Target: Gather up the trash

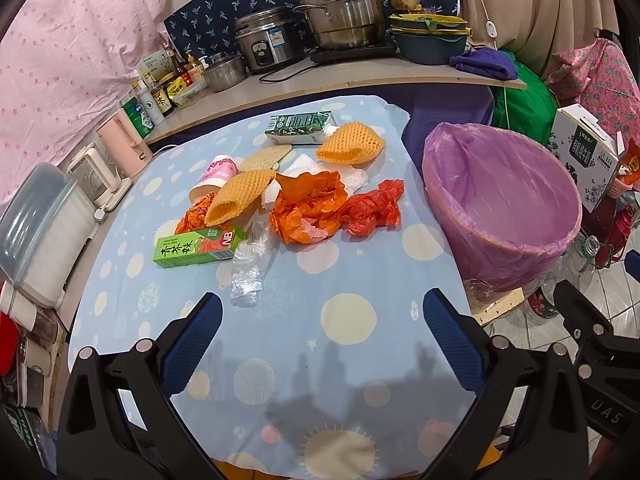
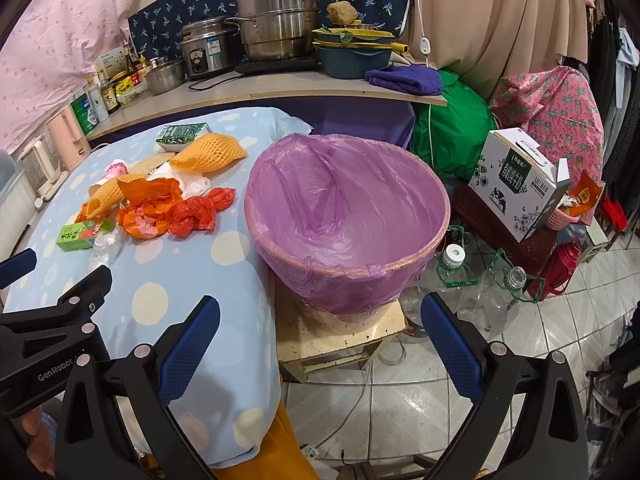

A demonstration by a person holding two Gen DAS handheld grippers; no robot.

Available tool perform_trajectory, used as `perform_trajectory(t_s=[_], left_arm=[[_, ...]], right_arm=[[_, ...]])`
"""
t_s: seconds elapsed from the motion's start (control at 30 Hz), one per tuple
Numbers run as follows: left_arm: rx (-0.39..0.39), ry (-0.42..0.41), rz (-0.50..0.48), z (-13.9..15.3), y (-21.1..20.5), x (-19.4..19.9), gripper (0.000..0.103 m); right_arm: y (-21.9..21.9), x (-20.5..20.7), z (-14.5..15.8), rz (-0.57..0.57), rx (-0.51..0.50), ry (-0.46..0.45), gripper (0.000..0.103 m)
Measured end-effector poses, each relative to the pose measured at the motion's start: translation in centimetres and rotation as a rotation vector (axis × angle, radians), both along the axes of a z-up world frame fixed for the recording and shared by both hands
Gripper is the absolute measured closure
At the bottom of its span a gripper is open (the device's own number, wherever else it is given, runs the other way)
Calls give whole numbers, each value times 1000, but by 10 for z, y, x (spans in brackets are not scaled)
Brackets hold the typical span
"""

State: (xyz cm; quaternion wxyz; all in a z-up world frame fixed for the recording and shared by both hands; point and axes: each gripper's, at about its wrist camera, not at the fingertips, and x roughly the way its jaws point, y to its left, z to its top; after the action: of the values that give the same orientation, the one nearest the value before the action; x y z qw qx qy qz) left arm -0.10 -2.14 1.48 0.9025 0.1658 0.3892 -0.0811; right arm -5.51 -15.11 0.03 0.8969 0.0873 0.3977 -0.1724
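Observation:
Trash lies heaped on the blue dotted tablecloth (image 1: pixel 348 264): a green tea carton (image 1: pixel 198 247), a crumpled clear plastic bottle (image 1: pixel 250 270), orange plastic bags (image 1: pixel 308 204), a red bag (image 1: pixel 374 208), yellow foam fruit nets (image 1: pixel 240 194), a paper cup (image 1: pixel 214 178), white tissue and a dark green carton (image 1: pixel 300 125). The bin (image 2: pixel 348 216), lined with a purple bag, stands right of the table and holds nothing visible. My left gripper (image 1: pixel 322 300) hovers open above the near tablecloth, short of the heap. My right gripper (image 2: pixel 320 304) is open in front of the bin, holding nothing.
A shelf behind the table carries steel pots (image 1: pixel 340 4), a rice cooker (image 1: pixel 266 42), bowls and sauce bottles. Kettles and a plastic box line the left side. Right of the bin sit a milk box (image 2: pixel 520 184), clear bottles (image 2: pixel 492 296) and a red flask on the tiled floor.

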Motion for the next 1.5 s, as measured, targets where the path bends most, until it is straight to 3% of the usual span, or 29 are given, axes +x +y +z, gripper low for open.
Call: perform_trajectory(t_s=[0.57, 0.97, 1.23, 1.5], left_arm=[[-8, 13, 11, -3, 1, 3, 7], [-81, 66, 94, -5, 36, 40, 7], [-124, 136, 187, -27, 79, 80, 7], [-182, 235, 255, -68, 121, 120, 7]], right_arm=[[1, 2, 0, 4, 0, 0, 7], [9, 30, -1, 34, 16, 4, 7], [35, 75, -15, 113, 9, 38, 7], [55, 117, -26, 160, 15, 60, 7]])
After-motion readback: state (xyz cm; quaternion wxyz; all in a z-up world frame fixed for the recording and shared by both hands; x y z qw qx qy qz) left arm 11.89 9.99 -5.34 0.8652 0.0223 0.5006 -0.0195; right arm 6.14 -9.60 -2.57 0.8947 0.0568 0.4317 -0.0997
